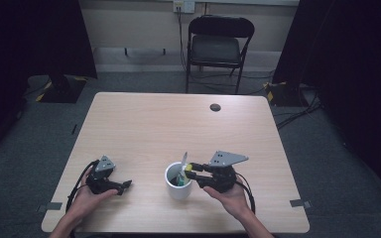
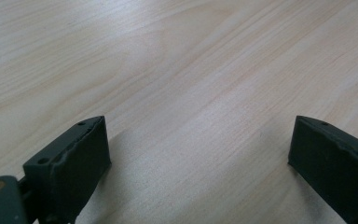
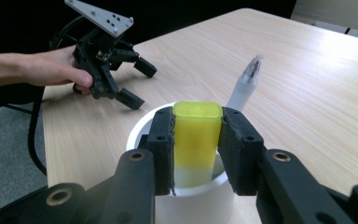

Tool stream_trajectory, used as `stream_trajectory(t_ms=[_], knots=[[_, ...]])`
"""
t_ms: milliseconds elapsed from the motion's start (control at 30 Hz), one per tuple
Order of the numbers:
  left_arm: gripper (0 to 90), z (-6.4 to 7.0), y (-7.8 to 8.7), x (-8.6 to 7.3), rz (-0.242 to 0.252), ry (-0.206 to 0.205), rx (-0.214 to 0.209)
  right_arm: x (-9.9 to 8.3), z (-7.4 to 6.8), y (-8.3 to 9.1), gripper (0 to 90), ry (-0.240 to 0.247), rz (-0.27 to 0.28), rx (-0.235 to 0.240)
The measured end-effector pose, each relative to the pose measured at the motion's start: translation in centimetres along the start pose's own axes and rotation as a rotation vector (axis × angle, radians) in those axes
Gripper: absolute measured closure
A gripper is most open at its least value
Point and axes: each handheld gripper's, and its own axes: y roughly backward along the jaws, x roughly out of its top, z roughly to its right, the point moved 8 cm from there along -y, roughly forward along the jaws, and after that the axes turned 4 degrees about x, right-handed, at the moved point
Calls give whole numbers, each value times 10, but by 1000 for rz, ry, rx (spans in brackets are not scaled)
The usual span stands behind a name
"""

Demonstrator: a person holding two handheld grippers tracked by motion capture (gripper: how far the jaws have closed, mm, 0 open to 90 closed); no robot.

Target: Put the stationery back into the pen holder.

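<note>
Highlighter [image 3: 196, 135] is clamped in the right tool [image 3: 196, 144] above the white cup [image 1: 178, 186] near the tabletop's [image 1: 178, 124] front edge; I'd move straight vertically, clear of the pen [image 3: 245, 84]. Left tool [image 1: 124, 186] sits open, empty.

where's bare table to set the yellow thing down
The table's far half is bare up to the dark round cap. It is crowded near the white cup, between the left hand-held gripper and right hand-held gripper.
</note>
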Motion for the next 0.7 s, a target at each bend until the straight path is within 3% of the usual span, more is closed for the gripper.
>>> stream_trajectory(t_ms=[300,700], knots=[[46,1,0,0,8,16,-2,-9,0,0,661,-3,-28,-4],[46,1,0,0,8,16,-2,-5,4,2,530,-25,-5,4]])
